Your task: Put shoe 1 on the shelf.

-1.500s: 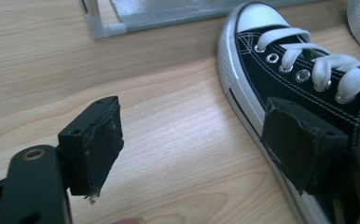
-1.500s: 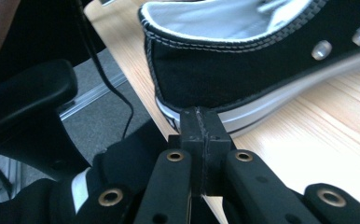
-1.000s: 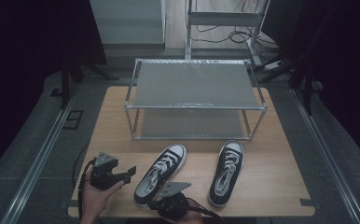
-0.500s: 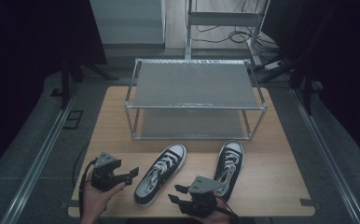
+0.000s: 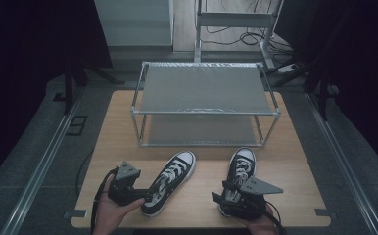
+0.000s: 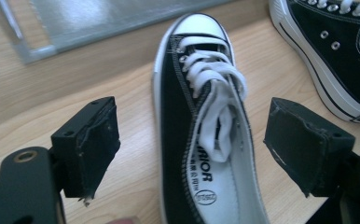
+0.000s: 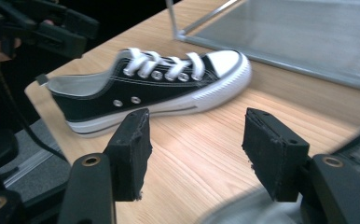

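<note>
Two black canvas sneakers with white laces lie on the wooden table [image 5: 197,198]. My left gripper [image 5: 145,195] is at the heel of the left sneaker [image 5: 170,182]. Its jaws have just been opening, and in the left gripper view it [image 6: 192,140] straddles that sneaker [image 6: 206,126] with both pads clear of it. My right gripper [image 5: 220,200] is over the heel end of the right sneaker [image 5: 240,169] and points left. Its jaws have also just been opening. In the right gripper view it [image 7: 194,140] has bare wood between its pads, with the left sneaker [image 7: 150,86] lying sideways beyond.
A two-shelf metal rack [image 5: 204,90] stands on the far half of the table, its lower shelf [image 5: 199,129] just behind the sneakers' toes. The table's front edge runs close under both hands. Dark floor, rails and cables surround the table.
My right gripper has moved right, from beside the left sneaker's heel to the right sneaker's heel. The left gripper has shifted slightly toward the left sneaker. Both sneakers lie where they were.
</note>
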The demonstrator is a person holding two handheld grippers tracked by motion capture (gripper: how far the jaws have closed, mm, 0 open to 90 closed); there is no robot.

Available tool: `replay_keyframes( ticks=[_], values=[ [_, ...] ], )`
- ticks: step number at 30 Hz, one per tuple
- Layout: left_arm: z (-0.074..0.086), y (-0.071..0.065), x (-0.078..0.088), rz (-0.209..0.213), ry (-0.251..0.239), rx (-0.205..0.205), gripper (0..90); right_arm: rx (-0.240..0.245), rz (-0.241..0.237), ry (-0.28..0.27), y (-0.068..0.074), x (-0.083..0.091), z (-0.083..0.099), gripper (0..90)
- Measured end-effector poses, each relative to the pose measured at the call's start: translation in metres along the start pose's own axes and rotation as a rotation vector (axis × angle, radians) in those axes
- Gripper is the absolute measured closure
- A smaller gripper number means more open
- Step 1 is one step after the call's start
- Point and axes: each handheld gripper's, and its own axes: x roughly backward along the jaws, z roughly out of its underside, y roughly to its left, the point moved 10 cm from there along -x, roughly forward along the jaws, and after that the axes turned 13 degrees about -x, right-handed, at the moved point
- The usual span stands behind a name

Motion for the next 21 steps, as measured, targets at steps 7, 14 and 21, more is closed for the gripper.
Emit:
replay_keyframes(
  ticks=[7, 14, 21],
  values=[
    [0.001, -0.017, -0.017, 0.046, 0.057, -0.024, 16.9, -0.045, 0.046, -0.024, -0.025, 0.011, -0.001, 41.6],
    [0.000, -0.021, -0.037, 0.046, 0.135, -0.040, 14.2, -0.052, 0.062, -0.062, -0.029, 0.021, -0.007, 41.6],
    [-0.003, -0.018, -0.052, 0.044, 0.217, -0.049, 11.9, -0.055, 0.064, -0.063, -0.030, 0.023, -0.007, 41.6]
  ],
)
